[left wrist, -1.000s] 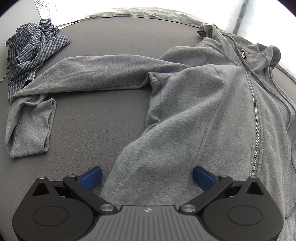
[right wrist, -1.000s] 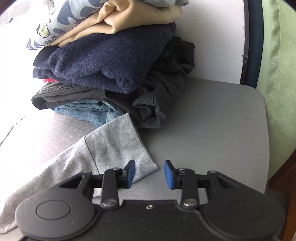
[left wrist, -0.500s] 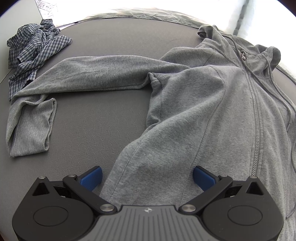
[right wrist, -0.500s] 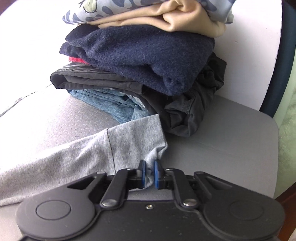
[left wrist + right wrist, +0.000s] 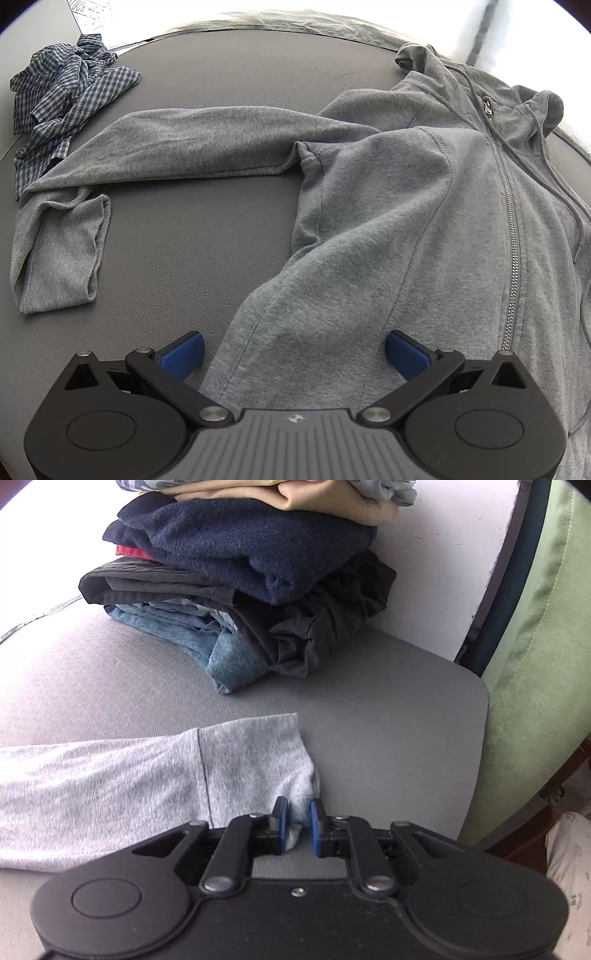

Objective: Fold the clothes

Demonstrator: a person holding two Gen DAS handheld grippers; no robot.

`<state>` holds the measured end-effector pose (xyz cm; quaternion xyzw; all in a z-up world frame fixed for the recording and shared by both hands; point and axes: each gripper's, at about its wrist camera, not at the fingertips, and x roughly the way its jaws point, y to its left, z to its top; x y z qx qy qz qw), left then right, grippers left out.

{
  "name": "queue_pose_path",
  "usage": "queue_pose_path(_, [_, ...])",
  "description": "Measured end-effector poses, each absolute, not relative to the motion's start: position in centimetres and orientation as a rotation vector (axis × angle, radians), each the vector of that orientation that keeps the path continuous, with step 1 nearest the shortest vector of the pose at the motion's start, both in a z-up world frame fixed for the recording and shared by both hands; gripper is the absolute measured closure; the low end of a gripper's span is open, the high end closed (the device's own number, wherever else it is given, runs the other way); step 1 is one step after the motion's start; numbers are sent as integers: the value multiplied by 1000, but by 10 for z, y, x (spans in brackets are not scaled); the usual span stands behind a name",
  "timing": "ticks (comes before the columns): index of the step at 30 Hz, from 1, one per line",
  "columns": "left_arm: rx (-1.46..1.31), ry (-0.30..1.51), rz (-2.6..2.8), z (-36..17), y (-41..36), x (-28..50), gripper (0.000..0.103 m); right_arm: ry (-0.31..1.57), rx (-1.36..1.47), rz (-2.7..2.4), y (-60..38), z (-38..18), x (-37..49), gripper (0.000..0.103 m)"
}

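Right wrist view shows the right tool pinched shut on the cuff of the soft, limp grey hoodie, while the left tool gapes wide over the hem just ahead, the next sensible hold.

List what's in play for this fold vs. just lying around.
In play: grey hoodie; its sleeve cuff, pinched by the right tongs; left tongs, open over the hem.

Lying about: crumpled plaid shirt; stack of folded clothes; green chair.
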<state>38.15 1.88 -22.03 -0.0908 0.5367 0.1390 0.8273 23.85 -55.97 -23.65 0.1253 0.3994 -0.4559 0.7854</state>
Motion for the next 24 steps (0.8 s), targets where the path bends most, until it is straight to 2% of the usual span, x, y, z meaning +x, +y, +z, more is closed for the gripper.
queue_pose_path(5, [-192, 1132, 297, -220, 18, 380, 0, 868, 201, -1024, -558, -224, 247, 69])
queue_pose_path(6, [-192, 1128, 297, -220, 17, 379, 0, 854, 209, -1016, -557, -220, 247, 60])
queue_pose_path(8, [-186, 1113, 293, -220, 16, 376, 0, 828, 236, -971, -552, -215, 250, 54])
queue_pose_path(13, [-184, 1141, 257, -218, 17, 370, 0, 803, 240, -744, -514, -211, 272, 17])
queue_pose_path(17, [-181, 1149, 217, -217, 19, 348, 0, 808, 206, -485, -465, -212, 291, 8])
queue_pose_path(18, [-187, 1145, 215, -217, 21, 336, 0, 808, 193, -426, -452, -212, 294, 2])
queue_pose_path(24, [-225, 1116, 189, -214, 43, 276, 0, 827, 146, -88, -372, -212, 309, 0])
